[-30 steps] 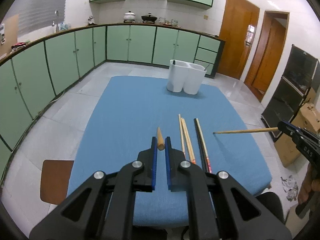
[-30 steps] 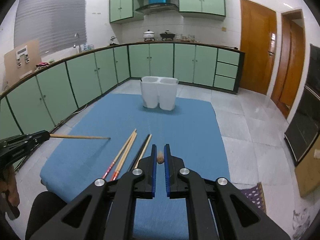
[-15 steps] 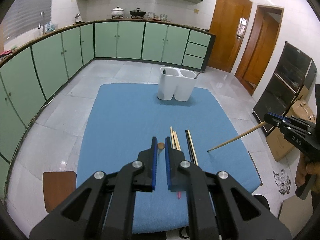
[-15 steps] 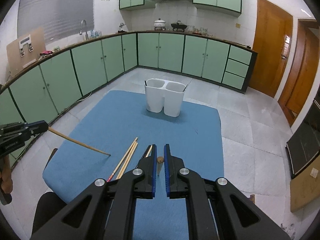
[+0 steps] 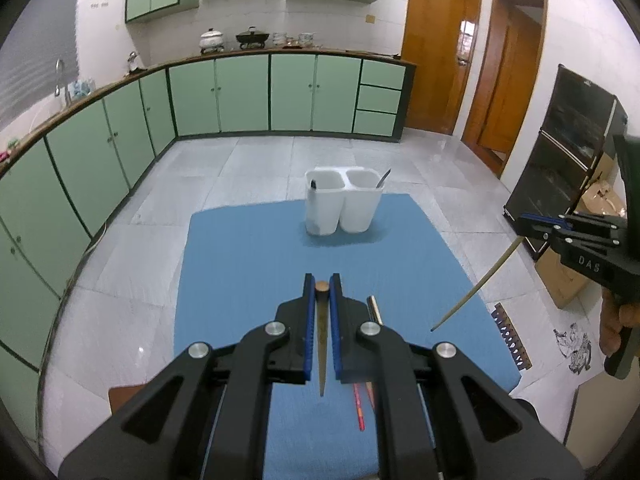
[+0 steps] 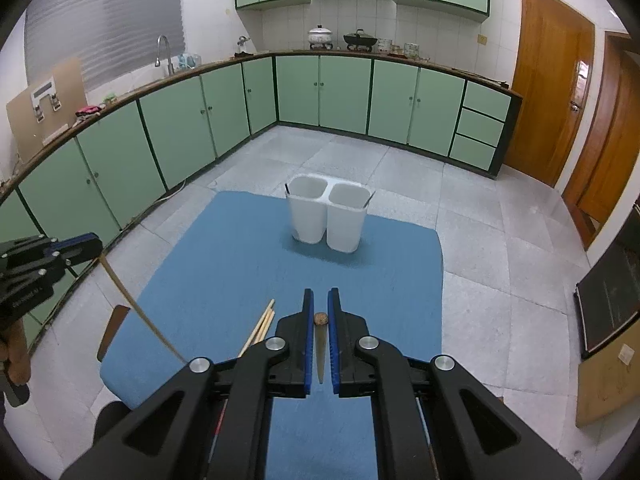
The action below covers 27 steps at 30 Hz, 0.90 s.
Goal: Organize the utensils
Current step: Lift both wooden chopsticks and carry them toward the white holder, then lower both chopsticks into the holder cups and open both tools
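Both tongs (image 5: 322, 288) risen, chopsticks (image 5: 322, 332) clear of table (image 5: 240, 264)

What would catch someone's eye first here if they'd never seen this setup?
Probably the two claws, each pinching one wooden chopstick: the left claw and right claw hold theirs above the blue mat. Beyond them, at the mat's far end, stands a white two-cup holder, while loose chopsticks lie near its front edge.

Two grippers, left (image 5: 322, 284) and right (image 6: 321, 300), each clamp one chopstick; before the two-compartment white holder (image 6: 326, 218), several loose chopsticks (image 6: 262, 326) lie partly hidden.
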Tool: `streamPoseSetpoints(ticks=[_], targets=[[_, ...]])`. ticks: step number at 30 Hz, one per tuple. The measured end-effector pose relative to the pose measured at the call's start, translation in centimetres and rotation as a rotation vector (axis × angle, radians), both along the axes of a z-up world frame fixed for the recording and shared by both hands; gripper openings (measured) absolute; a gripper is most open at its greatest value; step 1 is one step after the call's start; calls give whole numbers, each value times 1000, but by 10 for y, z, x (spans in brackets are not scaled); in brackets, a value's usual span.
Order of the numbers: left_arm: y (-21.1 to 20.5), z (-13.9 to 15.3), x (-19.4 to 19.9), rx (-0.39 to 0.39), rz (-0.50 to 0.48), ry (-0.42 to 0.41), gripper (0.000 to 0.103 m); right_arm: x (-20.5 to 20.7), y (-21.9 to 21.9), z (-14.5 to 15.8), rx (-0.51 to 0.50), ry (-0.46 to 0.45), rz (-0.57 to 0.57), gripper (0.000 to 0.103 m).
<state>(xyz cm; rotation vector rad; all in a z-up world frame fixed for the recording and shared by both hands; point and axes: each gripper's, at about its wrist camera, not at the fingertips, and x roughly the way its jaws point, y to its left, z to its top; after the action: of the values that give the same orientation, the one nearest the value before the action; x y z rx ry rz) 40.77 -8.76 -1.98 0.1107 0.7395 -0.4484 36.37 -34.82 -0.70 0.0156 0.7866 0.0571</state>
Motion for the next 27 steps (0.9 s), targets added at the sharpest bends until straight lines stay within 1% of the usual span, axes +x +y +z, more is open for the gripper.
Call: streamPoseSetpoints(ticks=[6, 9, 14, 18, 21, 25, 27], targets=[[-17, 34, 24, -20, -19, -42, 6, 20, -6, 36, 13, -27, -12, 7], [-32, 58, 41, -47, -23, -80, 6, 37, -8, 55, 16, -45, -22, 7], [-53, 86, 75, -74, -16, -138, 6, 73, -12, 84, 27, -80, -43, 7], [-71, 96, 100, -101, -1, -163, 6, 102, -19, 104, 18, -121, -67, 7], [-85, 99, 124, -110, 15, -185, 6, 125, -25, 112, 27, -144, -83, 7], [-99, 98, 160, -135, 43, -200, 6, 160, -37, 109, 40, -152, -115, 7], [-107, 95, 175, -128, 55, -206, 6, 176, -42, 104, 41, -152, -124, 7]])
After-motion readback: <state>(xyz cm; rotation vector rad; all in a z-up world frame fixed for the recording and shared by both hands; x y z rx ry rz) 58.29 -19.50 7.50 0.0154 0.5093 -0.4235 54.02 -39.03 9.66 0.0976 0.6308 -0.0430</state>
